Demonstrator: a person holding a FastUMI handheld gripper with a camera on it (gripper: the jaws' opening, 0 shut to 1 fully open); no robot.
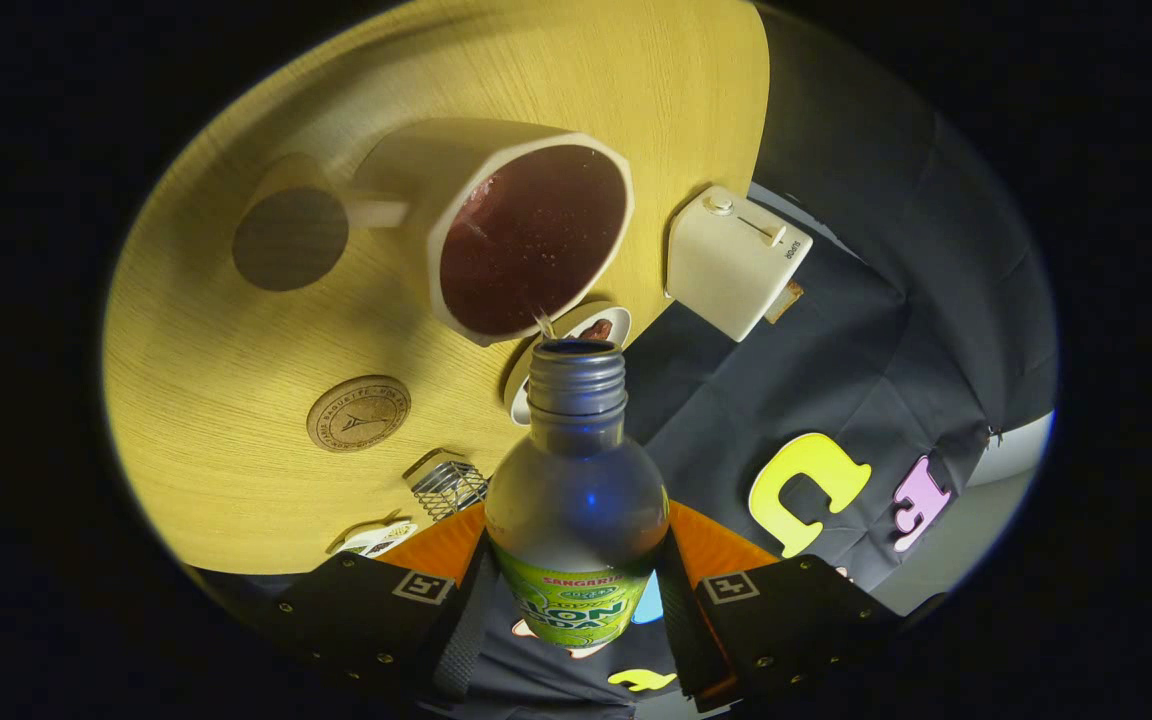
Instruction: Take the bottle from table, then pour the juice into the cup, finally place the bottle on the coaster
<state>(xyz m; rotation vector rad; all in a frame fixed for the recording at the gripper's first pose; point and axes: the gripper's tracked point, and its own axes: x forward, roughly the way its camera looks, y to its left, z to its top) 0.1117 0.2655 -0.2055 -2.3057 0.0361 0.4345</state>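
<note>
1 bottle, clamped in hand-held gripper, pours into 1 cup.

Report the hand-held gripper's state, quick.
Hand-held gripper: closed on the bottle, both fingers pressing its sides, tilted toward the cup.

I count one bottle, one cup, one coaster, one white box, maybe two small plates.

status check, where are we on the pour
Tongs shut on bottle, tipped toward cup. Thin stream falling from bottle mouth into cup, cup holds dark juice. Coaster bare, nothing blocking it.
</note>
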